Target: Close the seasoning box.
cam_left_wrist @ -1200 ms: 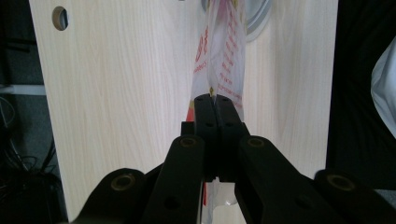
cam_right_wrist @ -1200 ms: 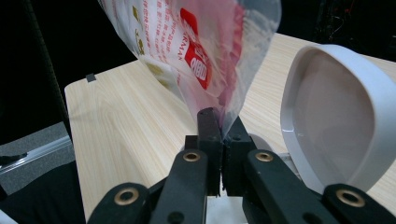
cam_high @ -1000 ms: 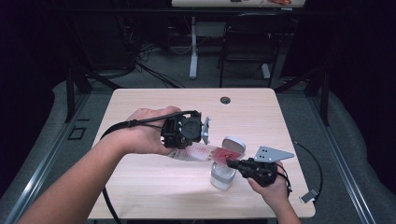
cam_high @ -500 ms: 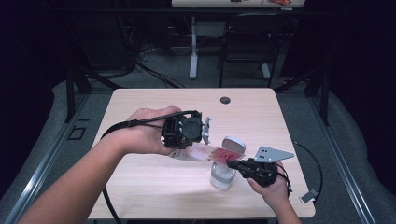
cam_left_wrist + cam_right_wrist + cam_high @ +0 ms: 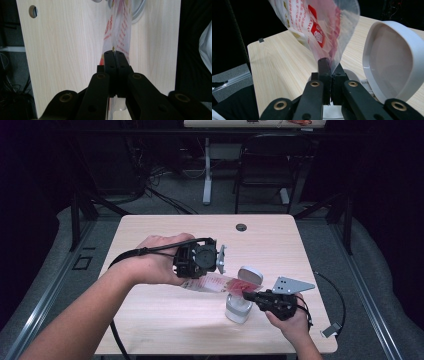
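L gripper (image 5: 212,262): jaws clamped on bag's left end.
R gripper (image 5: 247,295): jaws clamped on right end.
Bag (image 5: 215,283): long axis left-right, taut betw. grippers.
Bin (image 5: 237,309): lid up, under R end.

hand-held gripper (image 5: 222,270): black | brass-ringed jaw screws | grey three-cornered plate | black cable

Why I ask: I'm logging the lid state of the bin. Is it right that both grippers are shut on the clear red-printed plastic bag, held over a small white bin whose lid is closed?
Not quite: the lid is open. The right gripper view shows the white bin's lid tipped up beside the bag. The rest holds: the left gripper and the right gripper are each shut on the clear red-printed plastic bag, over the small white bin.
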{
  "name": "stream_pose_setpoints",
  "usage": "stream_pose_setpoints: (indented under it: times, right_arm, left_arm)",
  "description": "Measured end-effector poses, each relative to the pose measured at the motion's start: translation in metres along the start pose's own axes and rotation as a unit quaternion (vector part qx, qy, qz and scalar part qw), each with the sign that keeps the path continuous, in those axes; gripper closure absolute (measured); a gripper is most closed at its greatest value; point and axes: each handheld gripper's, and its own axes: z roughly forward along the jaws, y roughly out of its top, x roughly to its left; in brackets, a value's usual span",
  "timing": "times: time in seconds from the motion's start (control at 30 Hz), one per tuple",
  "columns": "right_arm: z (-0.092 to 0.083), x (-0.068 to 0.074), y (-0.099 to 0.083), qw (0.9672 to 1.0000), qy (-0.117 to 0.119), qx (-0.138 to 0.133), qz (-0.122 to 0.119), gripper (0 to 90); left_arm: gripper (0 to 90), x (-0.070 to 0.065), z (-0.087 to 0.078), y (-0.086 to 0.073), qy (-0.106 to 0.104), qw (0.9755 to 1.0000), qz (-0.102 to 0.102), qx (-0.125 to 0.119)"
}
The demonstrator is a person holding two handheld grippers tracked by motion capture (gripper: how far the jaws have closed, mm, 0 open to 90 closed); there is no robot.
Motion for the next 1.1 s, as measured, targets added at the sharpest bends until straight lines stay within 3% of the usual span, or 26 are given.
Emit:
stream_pose_setpoints:
  times: [1.1]
  right_arm:
    - [-0.0005,0.0,-0.0008,1.0,-0.001,0.0,0.002,89.1]
  left_arm:
    - [90.0,-0.0006,-0.0009,0.0051,0.002,1.0,0.005,0.005]
